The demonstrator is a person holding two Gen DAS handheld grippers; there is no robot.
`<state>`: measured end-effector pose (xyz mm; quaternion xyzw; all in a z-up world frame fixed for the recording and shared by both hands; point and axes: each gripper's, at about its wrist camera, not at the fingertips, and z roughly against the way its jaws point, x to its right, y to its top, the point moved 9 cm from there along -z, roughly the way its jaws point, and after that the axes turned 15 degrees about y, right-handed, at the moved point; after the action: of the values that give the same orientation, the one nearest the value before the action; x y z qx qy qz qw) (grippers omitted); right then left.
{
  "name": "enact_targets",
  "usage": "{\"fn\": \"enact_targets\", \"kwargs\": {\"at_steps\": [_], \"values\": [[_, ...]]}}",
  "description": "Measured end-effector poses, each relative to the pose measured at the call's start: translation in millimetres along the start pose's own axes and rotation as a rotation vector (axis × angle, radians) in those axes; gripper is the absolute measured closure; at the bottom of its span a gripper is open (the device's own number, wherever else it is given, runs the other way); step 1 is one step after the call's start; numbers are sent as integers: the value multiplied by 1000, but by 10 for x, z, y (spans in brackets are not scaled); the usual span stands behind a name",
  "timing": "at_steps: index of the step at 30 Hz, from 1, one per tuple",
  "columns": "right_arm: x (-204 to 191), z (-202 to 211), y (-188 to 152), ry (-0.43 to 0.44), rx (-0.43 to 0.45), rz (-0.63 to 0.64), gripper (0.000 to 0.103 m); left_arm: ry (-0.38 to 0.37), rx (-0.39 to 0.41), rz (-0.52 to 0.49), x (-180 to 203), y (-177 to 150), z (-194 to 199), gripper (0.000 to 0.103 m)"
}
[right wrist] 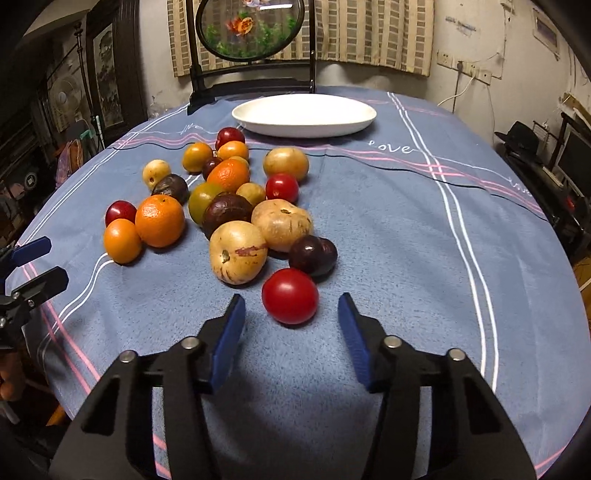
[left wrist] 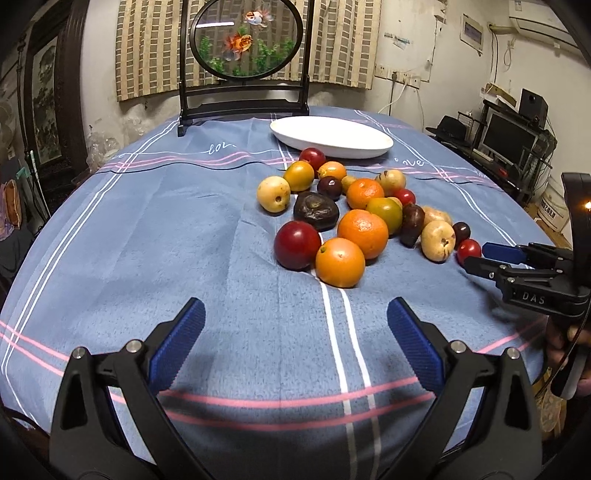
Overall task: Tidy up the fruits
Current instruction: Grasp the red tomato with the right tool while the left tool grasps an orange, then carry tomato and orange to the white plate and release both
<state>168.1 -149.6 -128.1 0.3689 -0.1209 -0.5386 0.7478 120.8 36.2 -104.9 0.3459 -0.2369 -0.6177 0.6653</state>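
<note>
Right wrist view looks along the right gripper, whose 2 blue-padded fingers are spread wide and hold nothing. A red tomato lies on the blue tablecloth just ahead of the gap between the tips, touching neither pad. Just beyond it sits a dark plum, and to the left of that a pale yellow fruit with a red streak, pressed against a second pale one.

The rest of the fruit pile spreads back and to the left: oranges, red and dark plums, and greenish-yellow pieces, clustered and mostly touching. A white oval plate stands beyond the pile, near the far edge of the table, with nothing on it. Behind it rises a dark wooden stand with a round goldfish panel.

In the left wrist view, the left gripper hovers low over bare cloth with its fingers also spread wide and holding nothing. The nearest fruit, an orange, lies ahead of the tips and well apart from them, with a dark red plum touching its left side. At the right edge of this view the right gripper appears side-on close to a small red tomato; whether it touches is hard to judge there.
</note>
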Motion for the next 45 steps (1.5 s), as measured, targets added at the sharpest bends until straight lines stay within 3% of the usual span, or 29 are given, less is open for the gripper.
{"fn": "enact_targets", "kwargs": {"at_steps": [5, 10, 17, 25, 29, 36, 40, 43, 45], "values": [[-13, -38, 35, 8, -15, 10, 56, -1, -12, -10, 34, 1, -45, 3], [-2, -97, 47, 17, -34, 8, 69, 5, -25, -8, 51, 15, -71, 4], [67, -5, 51, 93, 22, -60, 71, -28, -78, -6, 173, 45, -145, 30], [-12, 8, 65, 140, 38, -46, 71, -14, -93, -46, 347, 115, -228, 32], [-14, 24, 70, 149, 48, -51, 71, -27, -135, -60, 409, 124, -336, 62], [-22, -23, 47, 170, 19, -54, 71, -2, -159, -83, 452, 136, -447, 59], [-38, -54, 29, 182, -1, -54, 71, 7, -141, -110, 507, 197, -475, 51], [-44, -55, 22, 182, -5, -51, 71, 6, -143, -135, 559, 210, -512, 51], [-44, -59, 24, 183, -6, -52, 71, 35, -148, -151, 563, 195, -543, 59]]}}
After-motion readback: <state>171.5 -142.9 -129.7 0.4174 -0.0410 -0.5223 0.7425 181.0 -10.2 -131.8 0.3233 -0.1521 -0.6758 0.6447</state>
